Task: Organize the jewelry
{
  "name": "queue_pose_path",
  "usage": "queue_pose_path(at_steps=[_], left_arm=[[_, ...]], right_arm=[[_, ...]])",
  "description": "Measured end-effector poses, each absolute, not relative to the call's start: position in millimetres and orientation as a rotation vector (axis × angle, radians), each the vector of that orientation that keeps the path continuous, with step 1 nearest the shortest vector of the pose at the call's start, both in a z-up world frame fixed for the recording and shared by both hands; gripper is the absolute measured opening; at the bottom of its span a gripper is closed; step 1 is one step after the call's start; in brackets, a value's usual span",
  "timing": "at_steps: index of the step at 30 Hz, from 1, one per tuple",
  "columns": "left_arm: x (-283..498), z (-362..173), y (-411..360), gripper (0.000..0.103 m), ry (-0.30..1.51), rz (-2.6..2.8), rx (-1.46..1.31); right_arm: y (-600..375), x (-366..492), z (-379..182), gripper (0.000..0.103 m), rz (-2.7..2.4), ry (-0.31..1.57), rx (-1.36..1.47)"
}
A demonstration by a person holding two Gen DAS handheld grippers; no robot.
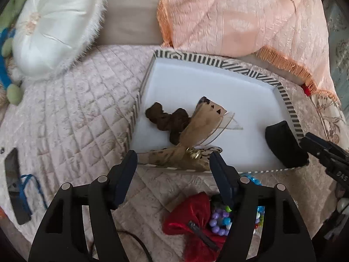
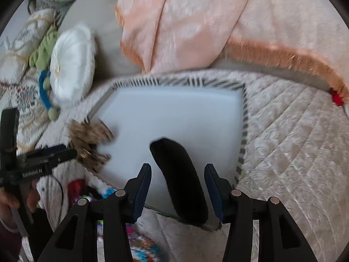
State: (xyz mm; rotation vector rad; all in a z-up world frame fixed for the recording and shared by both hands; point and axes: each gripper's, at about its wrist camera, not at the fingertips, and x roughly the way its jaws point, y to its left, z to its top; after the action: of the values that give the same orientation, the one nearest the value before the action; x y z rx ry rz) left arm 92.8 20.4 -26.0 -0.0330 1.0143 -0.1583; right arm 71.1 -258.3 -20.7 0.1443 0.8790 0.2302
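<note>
A shallow tray [image 1: 290,107] with a black-and-white striped rim and a white floor lies on a quilted pale bedspread [image 1: 76,113] on a bed. Two hair pieces lie in it. A tan ribbon bow [image 1: 202,126] with dark spots and a small gold clasp sits at the tray's near-left edge, its long axis running from the near rim diagonally up toward the tray's middle, with a dark brown scrunchie [image 1: 165,120] touching its left side. A black padded piece [image 2: 181,179], long and rounded, lies at the tray's near-right corner; in the right wrist view its long axis runs from the near rim away and slightly left, its rounded end pointing into the tray.

The left gripper [image 1: 174,161] hovers over the bow with its fingers [image 1: 128,163] spread wide and nothing between them. The right gripper [image 2: 177,174] has its fingers [image 2: 144,179] parted on either side of the black piece, a gap showing on each side, so the pads do not press it.

Only the left wrist view shows the bow sharply, along with a red velvet bow [image 1: 192,218] and a heap of coloured beads [image 1: 220,220] on the bedspread just before the tray, and a dark phone [image 1: 15,185] at far left. The right wrist view is motion-blurred, yet it alone shows the person's hand [image 2: 13,203] on the left gripper's handle. Both show a white round cushion [image 1: 54,28] and a peach fringed blanket [image 1: 240,15] beyond the tray.
</note>
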Motion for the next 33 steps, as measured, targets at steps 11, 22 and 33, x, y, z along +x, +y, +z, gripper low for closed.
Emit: queue_pose_path(at_steps=[11,22,33], left_arm=[[29,-1,25,0.069,0.927,-0.109,-0.057],[-28,27,17,0.069,0.810,-0.080,-0.037],[-53,37,12,0.069,0.762,-0.095,-0.013]], right_arm=[[-210,3,15,0.048,0.202,0.778,0.096],[-188,-43,37,0.050,0.169,0.712,0.086],[-187,-64,47,0.055,0.170,0.694,0.100]])
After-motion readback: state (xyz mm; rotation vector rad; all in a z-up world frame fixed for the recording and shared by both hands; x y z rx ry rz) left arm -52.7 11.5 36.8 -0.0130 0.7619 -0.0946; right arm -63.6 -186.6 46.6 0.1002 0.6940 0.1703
